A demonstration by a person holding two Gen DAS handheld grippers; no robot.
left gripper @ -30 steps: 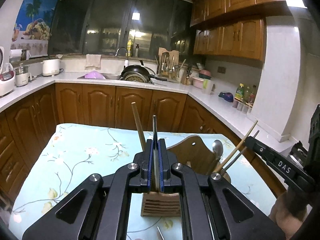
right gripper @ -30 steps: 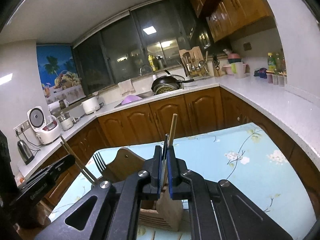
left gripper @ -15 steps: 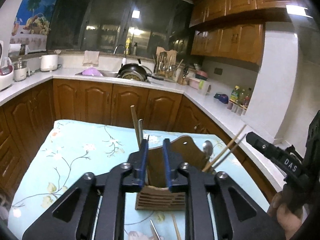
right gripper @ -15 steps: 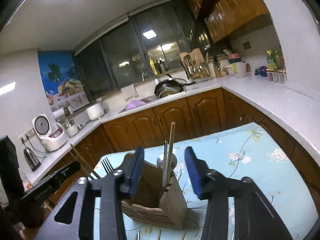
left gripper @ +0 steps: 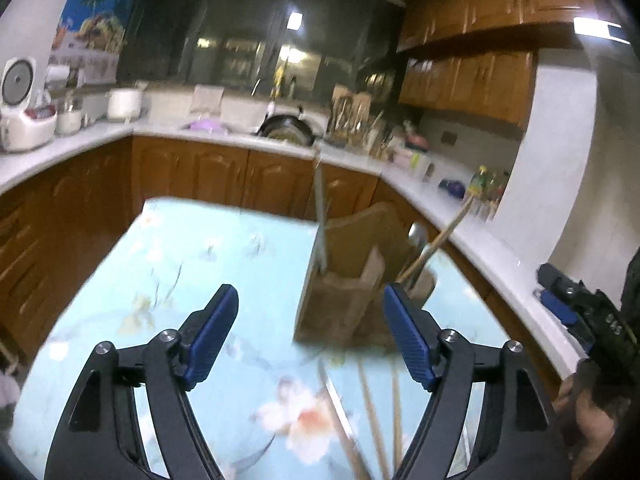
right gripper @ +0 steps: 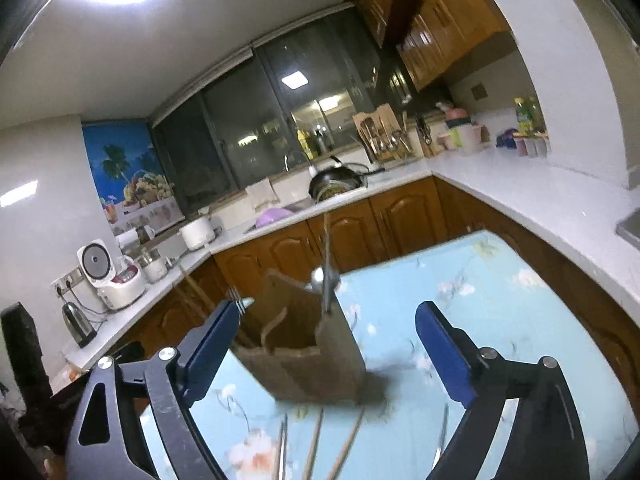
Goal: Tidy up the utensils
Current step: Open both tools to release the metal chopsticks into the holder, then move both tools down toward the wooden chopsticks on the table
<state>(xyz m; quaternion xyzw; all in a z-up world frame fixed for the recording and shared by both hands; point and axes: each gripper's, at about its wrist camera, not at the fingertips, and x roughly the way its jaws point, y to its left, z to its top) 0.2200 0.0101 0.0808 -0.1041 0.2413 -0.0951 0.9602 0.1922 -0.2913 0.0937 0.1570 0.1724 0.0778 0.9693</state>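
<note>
The wooden utensil holder [left gripper: 340, 300] stands on the flower-patterned table [left gripper: 180, 264] toward its far right corner, with chopsticks [left gripper: 436, 246] and a spoon [left gripper: 416, 236] upright in its compartments; only the right wrist view shows a fork [right gripper: 236, 298] at its left side. More loose utensils [right gripper: 316, 444] lie on the cloth near the near edge. The left gripper [left gripper: 308, 326] and right gripper [right gripper: 328, 344] have just been opening and stand wide, pads clear of the holder, both tilted slightly down toward it.

Rice cooker [right gripper: 105, 276], kettle [right gripper: 79, 324], wok [right gripper: 338, 179] on counter [right gripper: 532, 196]
</note>
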